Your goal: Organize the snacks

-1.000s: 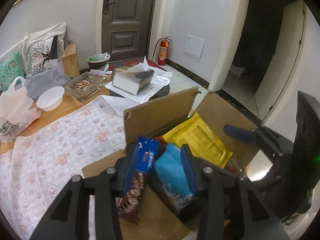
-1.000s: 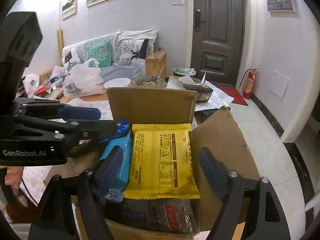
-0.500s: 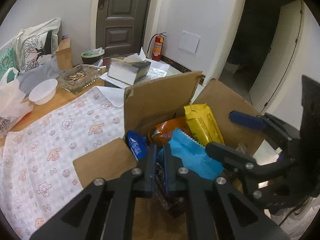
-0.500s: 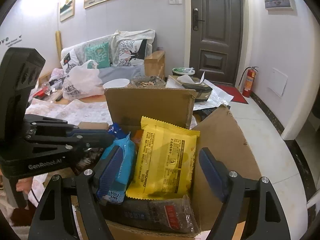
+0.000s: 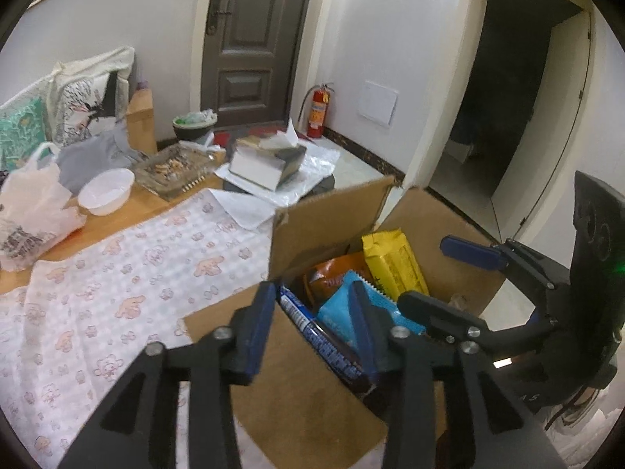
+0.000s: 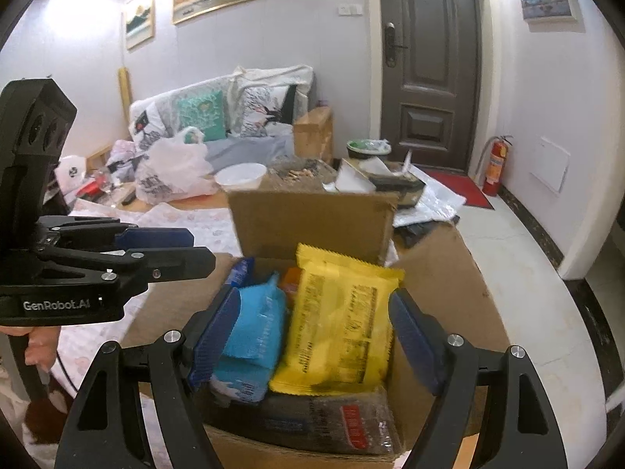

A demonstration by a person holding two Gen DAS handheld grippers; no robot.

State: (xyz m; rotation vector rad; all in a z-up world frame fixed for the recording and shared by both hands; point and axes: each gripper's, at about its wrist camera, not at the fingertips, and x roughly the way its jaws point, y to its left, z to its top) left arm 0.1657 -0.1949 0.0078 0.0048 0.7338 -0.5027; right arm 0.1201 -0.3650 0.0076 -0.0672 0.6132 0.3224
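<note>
1. Hovering over the open cardboard box point(image 5: 336, 219), the left gripper point(image 5: 312, 305) has its fingers apart and grips nothing; a dark blue snack bar point(image 5: 320, 336) and a light blue packet point(image 5: 340, 312) show between the fingers, inside the box.
2. Right gripper point(image 6: 312, 336) is also spread wide at the near side of the same box point(image 6: 312, 226), empty; the light blue packet point(image 6: 258, 328) and the yellow packet point(image 6: 343, 320) sit between its fingers but touch neither pad clearly.
3. Snacks are all in the box: the yellow packet point(image 5: 394, 265) stands tilted toward the far flap, an orange bag point(image 5: 336, 273) is behind the blue one, and a clear dark packet with a red label point(image 6: 332, 418) lies flat at the near edge.
4. Box flaps are up; the back one stands upright and the right side flap leans outward.
5. Left gripper point(image 6: 168, 250) shows in the right wrist view at the box's left edge, held by a hand point(image 6: 39, 344) low at left.
6. Box sits at the edge of a table covered by a pink patterned cloth point(image 5: 117, 273).
7. Further back on the table: white bowl point(image 5: 105, 191), white plastic bag point(image 5: 31, 211), glass ashtray point(image 5: 175, 168), tissue box point(image 5: 269, 160).
8. Background: dark door point(image 6: 429, 62), red fire extinguisher point(image 5: 318, 109), sofa with cushions point(image 6: 234, 113).
</note>
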